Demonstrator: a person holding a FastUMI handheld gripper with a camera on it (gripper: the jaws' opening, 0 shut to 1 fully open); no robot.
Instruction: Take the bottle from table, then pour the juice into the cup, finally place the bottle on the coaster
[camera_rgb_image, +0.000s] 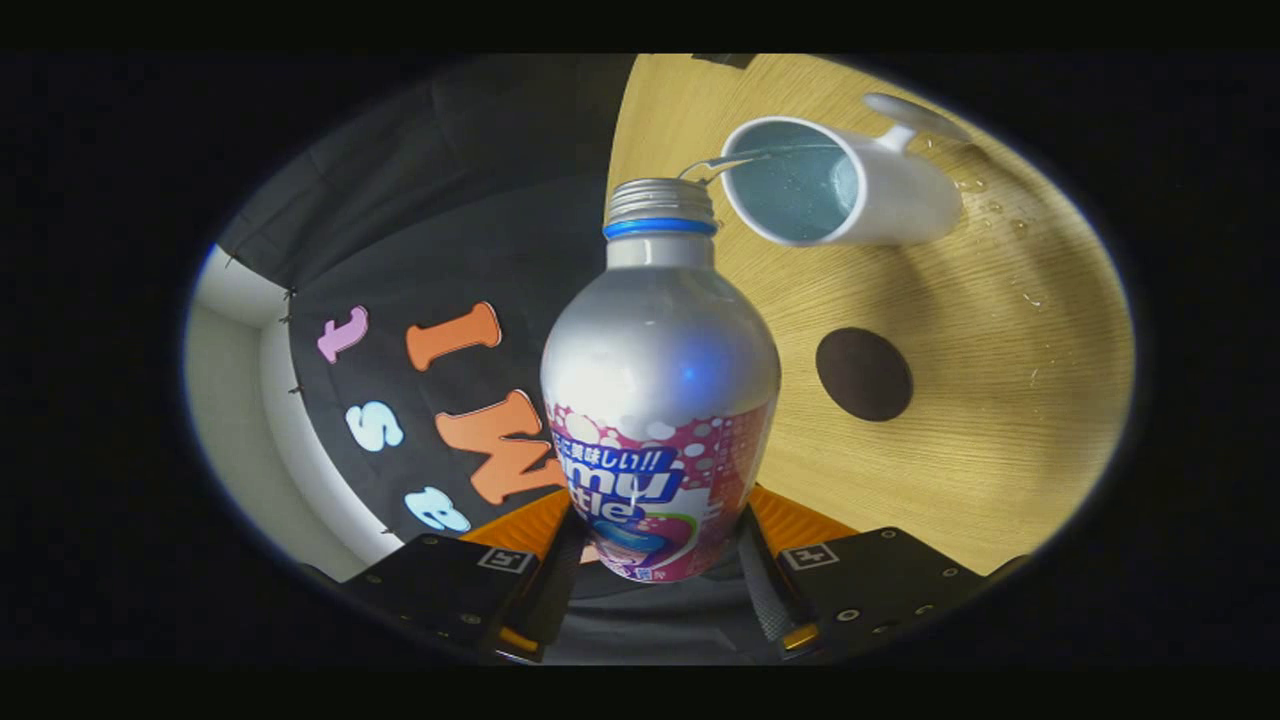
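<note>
The claw (655, 560) is clenched on the bottle (660, 400), one finger pressing each side of its lower, printed body. The bottle is tipped over, its open threaded neck pointing toward the cup (835, 180), and a thin stream of liquid (735, 160) runs from the mouth over the cup's near rim.

The table (1000, 400) fills the side beyond the bottle where the cup stands; its edge runs just behind the bottle's neck, and past that edge hangs the booth's black cloth wall (450, 230). Between the cup and the claw's fingers the wooden top lies open, save for the round dark coaster (864, 374), which sits well apart from the cup and nearer the fingers. Small drops (990, 205) dot the wood beside the cup.

The bottle's base is hidden between the fingers, and the bottle covers part of the table edge. The cup's handle (915, 115) points away from the bottle.

Inside the cup, pale bluish liquid shows; how full it is cannot be told. What remains in the bottle cannot be seen.
</note>
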